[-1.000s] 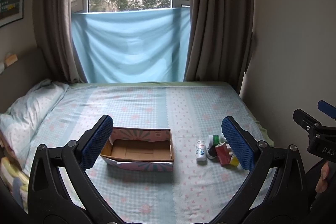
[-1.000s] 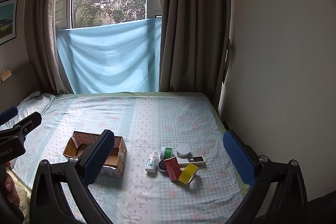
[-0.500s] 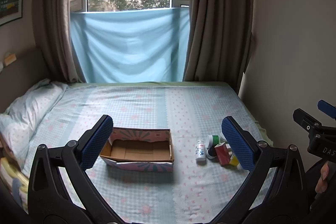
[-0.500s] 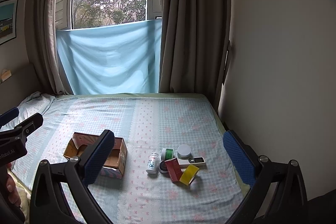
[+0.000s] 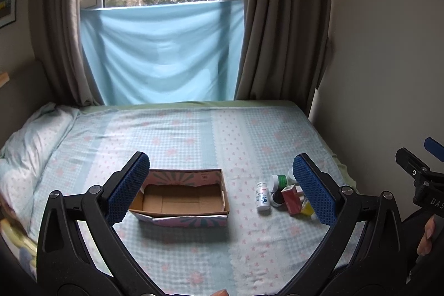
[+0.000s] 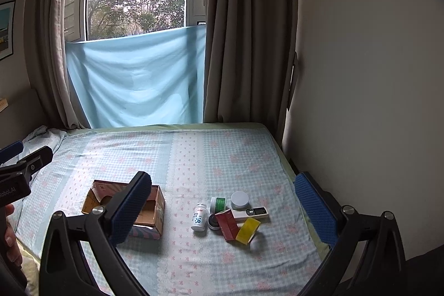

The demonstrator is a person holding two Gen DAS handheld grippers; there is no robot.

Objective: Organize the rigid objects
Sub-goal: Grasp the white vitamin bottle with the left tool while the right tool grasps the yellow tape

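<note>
An open, empty cardboard box (image 5: 180,197) (image 6: 151,212) sits on the bed. To its right lies a cluster: a white pill bottle (image 6: 199,217) (image 5: 262,196), a green-labelled jar (image 6: 218,204), a white round jar (image 6: 239,200), a dark lid (image 6: 213,221), a red box (image 6: 227,224) (image 5: 291,199), a yellow tape roll (image 6: 247,230) and a white thermometer-like device (image 6: 251,212). My left gripper (image 5: 222,185) is open and empty, above the bed before the box. My right gripper (image 6: 222,207) is open and empty, above the cluster.
The bed (image 5: 194,135) has a light blue checked sheet with a pillow (image 5: 30,138) at the left. A wall (image 6: 360,74) runs along the bed's right side. Curtains and a blue cloth (image 5: 161,54) hang at the window behind.
Both views have shifted very slightly; the objects and both open grippers stand as before.
</note>
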